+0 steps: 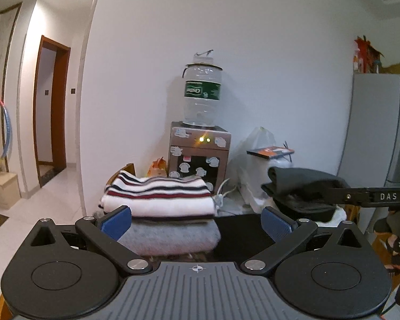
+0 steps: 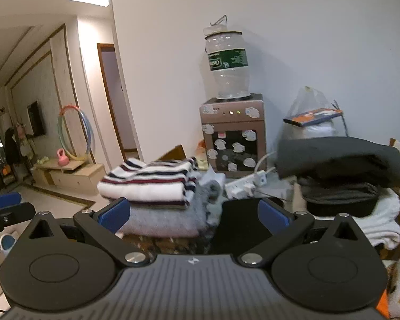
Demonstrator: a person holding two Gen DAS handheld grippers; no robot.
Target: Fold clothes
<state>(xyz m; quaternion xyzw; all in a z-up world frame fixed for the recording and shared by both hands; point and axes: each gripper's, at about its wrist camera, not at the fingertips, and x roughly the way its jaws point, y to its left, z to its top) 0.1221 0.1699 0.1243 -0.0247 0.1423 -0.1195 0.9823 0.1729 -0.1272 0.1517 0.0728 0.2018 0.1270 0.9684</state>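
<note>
Both my tongs are spread wide, nothing between the blue pads. Left gripper (image 1: 196,222) points at the folded stack: striped sweater (image 1: 157,196) in white, navy and red lies on top of a folded grey knit (image 1: 170,236), edges roughly squared. Right gripper (image 2: 194,217) is released too, aimed at the same stack from slightly further right; striped sweater (image 2: 149,182) over grey knit (image 2: 168,218) there as well. A black garment (image 2: 240,224) lies flat just ahead of the right pad, beside the stack. Second pile to the right: dark folded garment (image 2: 338,160) on top, white towel-like cloth (image 2: 381,224) under it. Behind, against the wall, a water dispenser (image 2: 233,136) covered in stickers with an upturned bottle (image 2: 228,64) on it. White power strip (image 2: 242,186) between the two piles. My right tong's arm (image 1: 373,196) crosses the left view's right edge.
</note>
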